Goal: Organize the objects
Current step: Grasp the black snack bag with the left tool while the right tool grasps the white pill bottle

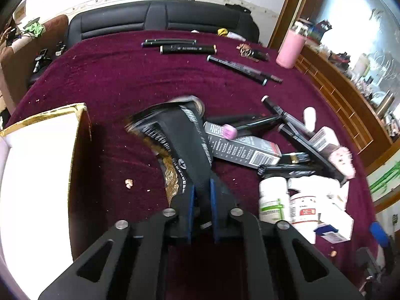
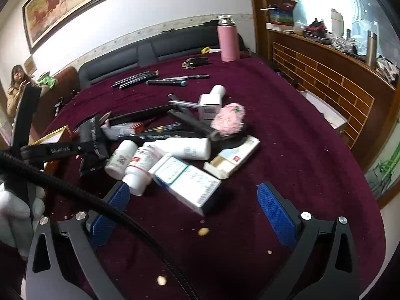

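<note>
Crumbs (image 2: 203,231) on maroon cloth (image 2: 287,115) (sofa (image 2: 155,50) behind)

A black pouch (image 1: 180,135) with white print and gold trim stands tilted at frame centre, pinched at its lower end; left of it sits an open gold-rimmed box (image 1: 40,165). Bottles, cartons and pens form a heap (image 2: 175,145) mid-frame; more pens (image 2: 140,77) lie apart, upper centre.

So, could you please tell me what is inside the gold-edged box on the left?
The gold-edged box shows only a bright white interior; glare hides detail and its bottom is out of frame. The left gripper holds a black packet beside it.
</note>
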Demonstrator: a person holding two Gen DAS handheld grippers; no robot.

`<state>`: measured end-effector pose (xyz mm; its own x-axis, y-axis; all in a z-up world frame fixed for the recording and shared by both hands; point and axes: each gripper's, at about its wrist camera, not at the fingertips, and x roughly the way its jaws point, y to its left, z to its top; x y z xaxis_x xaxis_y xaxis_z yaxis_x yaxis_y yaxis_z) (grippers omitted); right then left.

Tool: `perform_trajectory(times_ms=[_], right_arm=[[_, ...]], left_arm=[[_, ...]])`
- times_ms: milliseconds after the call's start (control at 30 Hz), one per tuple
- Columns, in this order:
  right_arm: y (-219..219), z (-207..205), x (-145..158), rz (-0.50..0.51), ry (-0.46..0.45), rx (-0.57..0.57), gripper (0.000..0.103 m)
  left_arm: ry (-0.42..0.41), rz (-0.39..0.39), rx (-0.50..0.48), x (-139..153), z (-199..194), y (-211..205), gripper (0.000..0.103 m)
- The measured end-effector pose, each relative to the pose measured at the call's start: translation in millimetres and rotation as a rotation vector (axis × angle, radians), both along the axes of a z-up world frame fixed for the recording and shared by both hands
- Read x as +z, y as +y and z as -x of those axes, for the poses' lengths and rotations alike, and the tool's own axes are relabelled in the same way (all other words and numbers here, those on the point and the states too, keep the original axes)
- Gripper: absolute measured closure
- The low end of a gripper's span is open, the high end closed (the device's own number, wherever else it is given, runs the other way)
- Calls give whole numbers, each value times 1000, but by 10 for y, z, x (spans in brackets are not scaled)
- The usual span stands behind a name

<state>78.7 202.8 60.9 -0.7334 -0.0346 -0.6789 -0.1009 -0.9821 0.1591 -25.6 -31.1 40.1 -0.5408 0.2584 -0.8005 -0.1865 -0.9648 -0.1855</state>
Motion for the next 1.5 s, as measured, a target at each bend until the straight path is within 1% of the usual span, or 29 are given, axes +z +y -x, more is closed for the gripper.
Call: perform_trajectory(times_ms=[100, 167, 200, 233, 300, 333, 367, 400, 433, 467, 500, 533, 567, 600, 633, 667, 700, 833, 900, 1000, 1100, 1200, 1233, 1267, 1300, 1333, 1433, 1500], right_arm=[[-55, 1, 73, 1, 2, 28, 0], [-81, 7, 124, -4, 6, 38, 0], [-160, 50, 37, -24, 15, 34, 0], [-172, 63, 46, -18, 10, 35, 0], [-201, 74, 45, -7, 8, 39, 0], [-223, 75, 39, -8, 6, 42, 0], [-248, 76, 31, -10, 5, 47, 0], [-273, 77, 22, -14, 3, 52, 0], [-296, 82, 13, -19, 1, 56, 0], [-316, 91, 4, -25, -1, 60, 0], [-333, 111, -4, -35, 3, 63, 0], [-361, 75, 42, -11, 15, 63, 0], [-376, 91, 45, -14, 13, 66, 0], [-370, 88, 66, 5, 6, 68, 0], [-378, 107, 80, 6, -3, 72, 0], [-383, 111, 102, 12, 6, 76, 0], [-392, 119, 121, 20, 10, 80, 0], [-433, 244, 171, 28, -9, 106, 0], [-455, 318, 201, 40, -17, 127, 0], [-518, 423, 254, 71, -38, 171, 0], [-633, 582, 222, 112, -92, 224, 7], [-773, 815, 103, 141, -148, 240, 23], [-781, 857, 83, 163, -174, 237, 30], [-794, 914, 42, 177, -204, 229, 35], [-813, 964, 13, 184, -225, 220, 37], [-843, 1014, -23, 175, -237, 215, 38], [-918, 1145, -108, 92, -291, 174, 43], [-972, 1229, -180, 46, -330, 154, 52]], left_arm=[[29, -28, -2, 106, -76, -133, 97], [25, -30, 0, 109, -95, -210, 97], [29, -35, 3, 97, -74, -239, 97], [35, -33, 8, 81, -67, -261, 97], [33, 3, 24, 15, -17, -264, 93], [14, 18, 18, -36, 30, -241, 91], [-7, 30, 12, -88, 77, -213, 82], [-14, 41, 11, -125, 110, -183, 70], [-13, 45, 14, -140, 125, -165, 66], [-11, 45, 22, -156, 148, -148, 63], [-18, 45, 36, -181, 187, -139, 63], [-31, 45, 53, -208, 225, -146, 64], [-42, 36, 65, -233, 259, -159, 64], [-41, 24, 64, -233, 276, -169, 69], [-39, 16, 60, -221, 276, -177, 70], [-31, -5, 53, -189, 260, -197, 78], [-17, -40, 37, -145, 226, -226, 83], [35, -126, 14, 23, 67, -351, 84], [57, -196, 1, 144, -27, -470, 84], [98, -254, -19, 309, -228, -646, 84], [124, -274, -23, 409, -388, -821, 84], [122, -281, -17, 424, -467, -968, 84], [122, -280, -17, 424, -492, -1012, 84], [127, -272, -15, 430, -516, -1062, 84], [130, -270, -14, 427, -562, -1108, 84], [129, -274, -13, 428, -581, -1151, 84], [124, -287, 1, 414, -616, -1308, 84], [120, -287, 13, 398, -627, -1392, 84]])
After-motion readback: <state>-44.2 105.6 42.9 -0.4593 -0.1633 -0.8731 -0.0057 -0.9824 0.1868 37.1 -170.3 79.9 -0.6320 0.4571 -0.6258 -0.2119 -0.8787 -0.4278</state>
